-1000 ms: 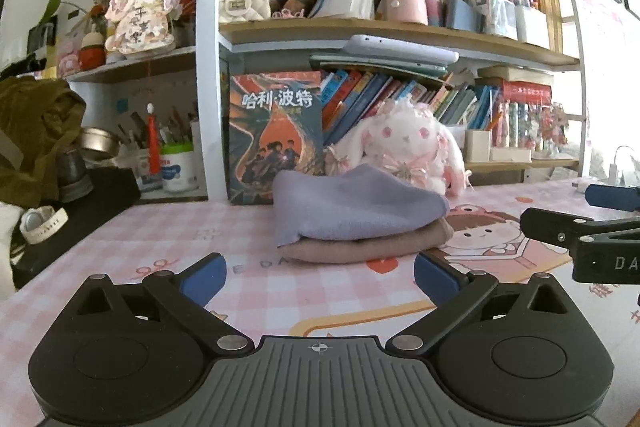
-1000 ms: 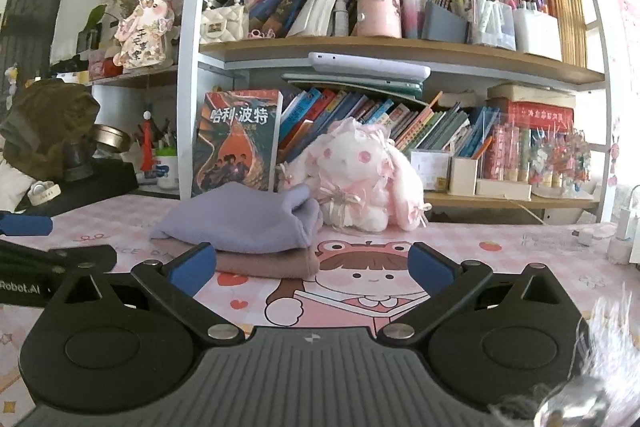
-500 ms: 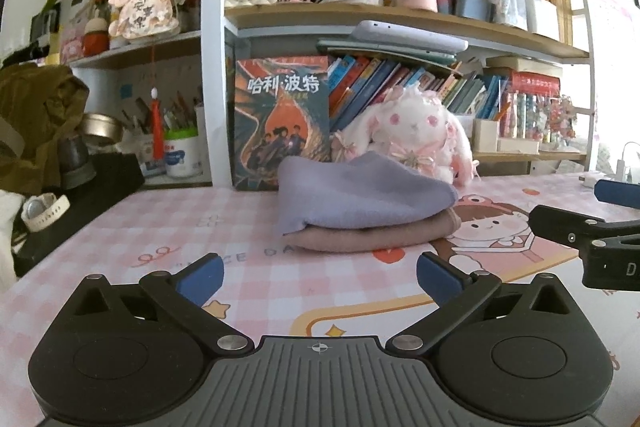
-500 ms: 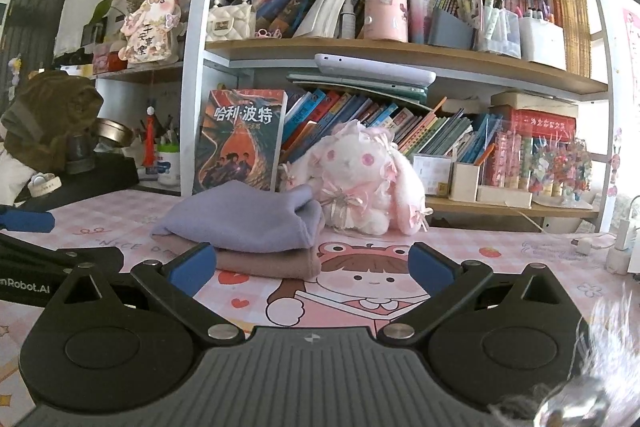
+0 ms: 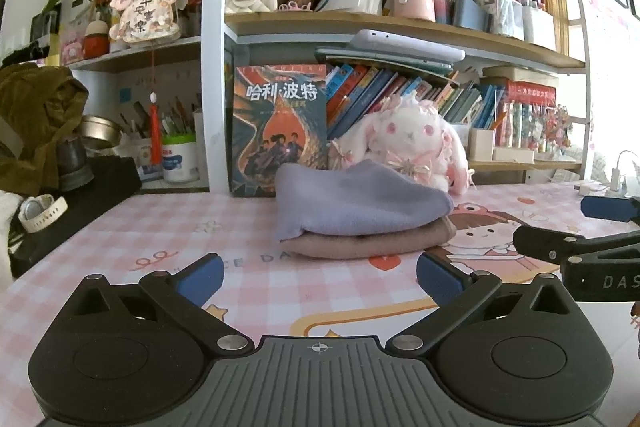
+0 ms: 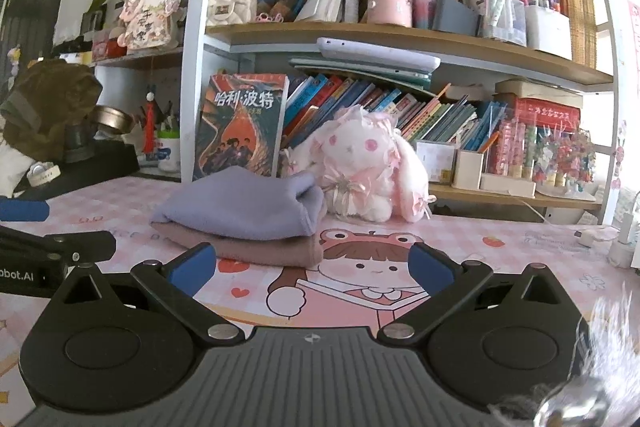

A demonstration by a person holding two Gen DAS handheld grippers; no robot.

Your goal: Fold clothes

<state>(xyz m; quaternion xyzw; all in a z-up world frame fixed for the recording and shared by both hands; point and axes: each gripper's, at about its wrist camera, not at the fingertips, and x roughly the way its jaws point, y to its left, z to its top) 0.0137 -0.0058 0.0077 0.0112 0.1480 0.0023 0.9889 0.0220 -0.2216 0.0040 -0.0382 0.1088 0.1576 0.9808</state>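
A folded lilac cloth (image 5: 356,205) lies on top of a folded dusty-pink cloth (image 5: 372,245), stacked on the pink checked table mat (image 5: 160,239). The right wrist view has the same lilac cloth (image 6: 244,211) over the pink cloth (image 6: 268,251). My left gripper (image 5: 318,273) is open and empty, a short way in front of the stack. My right gripper (image 6: 312,263) is open and empty too, just before the stack's right end. The right gripper's arm (image 5: 580,251) shows at the right edge of the left wrist view, and the left gripper's arm (image 6: 52,247) at the left edge of the right wrist view.
Behind the stack sit a pink plush rabbit (image 5: 412,147) and an upright book (image 5: 280,131) against a full bookshelf (image 5: 400,27). A black box (image 5: 80,195) with a watch and an olive bag (image 5: 36,119) stand at left. A charger and cable (image 6: 620,239) lie at far right.
Both views have drifted slightly and the stack looks a little nearer and lower in frame. Both grippers stay open and empty; the clothes have not moved.
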